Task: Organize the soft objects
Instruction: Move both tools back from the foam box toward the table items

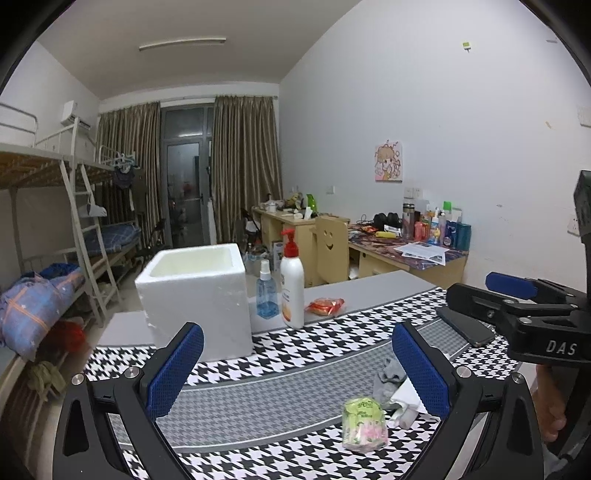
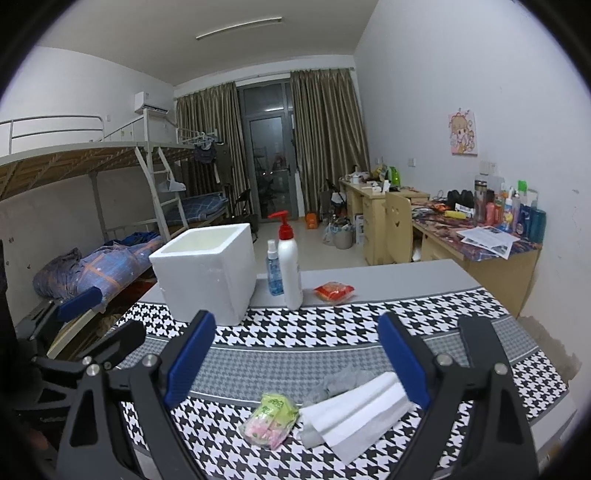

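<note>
Hovering with jaws apart, left gripper (image 1: 297,369) and right gripper (image 2: 297,358), above tissue pack (image 2: 269,419), grey sock (image 2: 340,384) and white cloth (image 2: 360,415) on the worktop (image 2: 280,332) (foam box (image 2: 205,271) beyond, probably their destination).

You are working in an evenly lit room, moderately bright, with a cool, slightly bluish cast. The light comes from a ceiling tube lamp (image 1: 183,43), seen also in the right wrist view (image 2: 239,27); the glass balcony door (image 1: 186,177) at the far end is dark and adds nothing. Shadows on the checked tablecloth (image 1: 295,339) are soft and faint. You get no strong glare; the white foam box (image 1: 195,295) is bright but keeps its detail. Both views bend strongly toward the edges, with black vignette in the corners. Far things look soft and grainy, and the nearest gripper parts at the frame bottom are slightly blurred.
</note>
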`<state>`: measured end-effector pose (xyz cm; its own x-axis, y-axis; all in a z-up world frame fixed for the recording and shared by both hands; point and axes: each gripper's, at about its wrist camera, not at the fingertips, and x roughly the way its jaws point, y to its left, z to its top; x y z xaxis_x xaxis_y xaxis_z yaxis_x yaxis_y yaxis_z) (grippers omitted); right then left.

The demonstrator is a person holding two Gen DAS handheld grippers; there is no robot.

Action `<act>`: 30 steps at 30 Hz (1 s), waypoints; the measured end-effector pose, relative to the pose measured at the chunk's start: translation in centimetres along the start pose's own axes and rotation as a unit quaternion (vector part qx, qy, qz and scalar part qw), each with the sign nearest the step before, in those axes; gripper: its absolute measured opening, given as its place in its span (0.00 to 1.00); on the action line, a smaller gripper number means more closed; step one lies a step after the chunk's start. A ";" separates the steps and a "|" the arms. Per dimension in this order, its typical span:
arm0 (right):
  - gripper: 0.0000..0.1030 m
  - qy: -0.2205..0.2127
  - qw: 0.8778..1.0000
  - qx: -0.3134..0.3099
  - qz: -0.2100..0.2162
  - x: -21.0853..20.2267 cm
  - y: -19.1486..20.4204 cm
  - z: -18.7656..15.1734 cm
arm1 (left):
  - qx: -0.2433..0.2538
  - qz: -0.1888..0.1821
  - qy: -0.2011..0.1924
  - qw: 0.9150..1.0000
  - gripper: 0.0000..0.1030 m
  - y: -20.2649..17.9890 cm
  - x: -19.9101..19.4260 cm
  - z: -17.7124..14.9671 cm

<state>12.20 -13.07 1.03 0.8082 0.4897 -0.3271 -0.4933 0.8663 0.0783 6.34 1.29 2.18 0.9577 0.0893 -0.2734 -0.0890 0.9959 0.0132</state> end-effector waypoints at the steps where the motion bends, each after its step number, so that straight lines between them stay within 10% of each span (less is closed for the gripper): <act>1: 0.90 0.000 1.000 0.001 -0.003 -0.1 -0.1 -0.1 | 0.000 0.001 0.002 1.000 0.99 -0.2 0.2 -0.3; 30: 0.90 0.057 0.997 0.033 -0.050 2.3 -3.7 -4.5 | 0.014 -0.027 0.091 0.995 0.99 -2.1 5.6 -5.0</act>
<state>14.50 -15.59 -4.24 0.8081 0.3900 -0.4414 -0.3871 0.9165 0.1010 10.52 -0.40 -4.14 0.8957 0.0347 -0.4433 -0.0291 0.9994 0.0194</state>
